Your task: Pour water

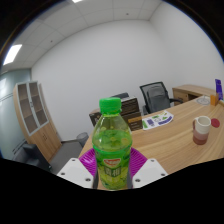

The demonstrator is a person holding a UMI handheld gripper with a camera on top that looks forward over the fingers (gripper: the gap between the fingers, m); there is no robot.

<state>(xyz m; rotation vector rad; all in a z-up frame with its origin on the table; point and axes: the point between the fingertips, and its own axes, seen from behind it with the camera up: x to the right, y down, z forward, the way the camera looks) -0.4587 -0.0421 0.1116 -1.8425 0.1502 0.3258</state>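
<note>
Standing upright between the two fingers of the gripper [112, 172] is one green plastic bottle [112, 148] with a green cap, a label around its middle and clear liquid inside. The purple pads [90, 160] press against both sides of the bottle, so the tongs are closed onto it and carry it, lifted above the table.

Taking the bottle as the landmark: just behind and to its right runs one long wooden table [175, 145], whose near edge slants away beside the bottle. On that table, well to the right of the bottle, stands one pale cup [202, 127] with a reddish band near its base. Between the bottle and the cup, farther back, lies one flat printed packet [156, 121]. Past the cup, at the far end of the table, small items sit that are too small to tell.

Behind the bottle stand two black office chairs [154, 97], pulled close to the table's far side. To the left of the bottle, well apart, stands one cabinet with glass doors [31, 108] against the white wall. Open floor lies between cabinet and bottle.
</note>
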